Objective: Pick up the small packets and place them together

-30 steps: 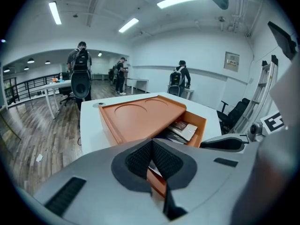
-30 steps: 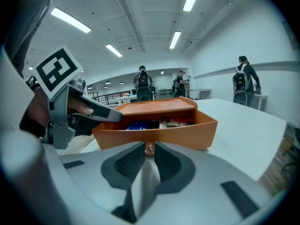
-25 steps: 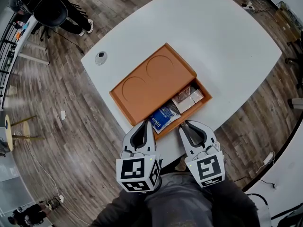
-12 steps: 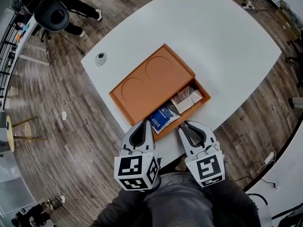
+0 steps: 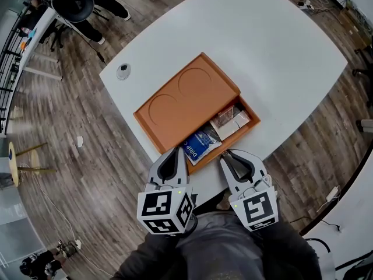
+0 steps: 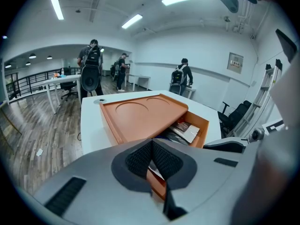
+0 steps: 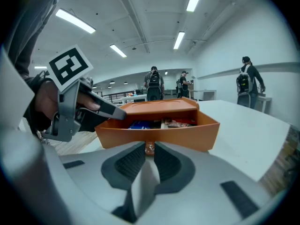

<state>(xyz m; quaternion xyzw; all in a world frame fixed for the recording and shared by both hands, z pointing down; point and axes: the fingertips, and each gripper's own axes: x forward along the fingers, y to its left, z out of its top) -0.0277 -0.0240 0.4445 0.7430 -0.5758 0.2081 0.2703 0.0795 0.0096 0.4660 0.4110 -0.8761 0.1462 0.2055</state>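
White bench with wood floor round it is what I'm working over, and both tools sit at its near edge. Nearest me, the left gripper has its jaws closed pad to pad with nothing between them. The right gripper has its jaws a narrow slit apart and grips no packet. A small brownish glint shows in the slit, too small for me to name. Both tips point at the near wall of the orange tray, just short of it. Behind that wall, in the tray's open compartment, lie the small packets: a blue packet at the left end and brown-and-white packets at the right. Beyond them is the tray's flat deck with two round recesses, and farther off a grey disc.

I judge that no pick has begun and this is the approach. The next move calls for one gripper to open, clear the wall and come down on the blue packet, the nearest.

Only the head view lays the packets out from above. The right gripper view shows just their tops over the wall, plus the left gripper close by the tray's corner. The left gripper view adds people standing far across the room.
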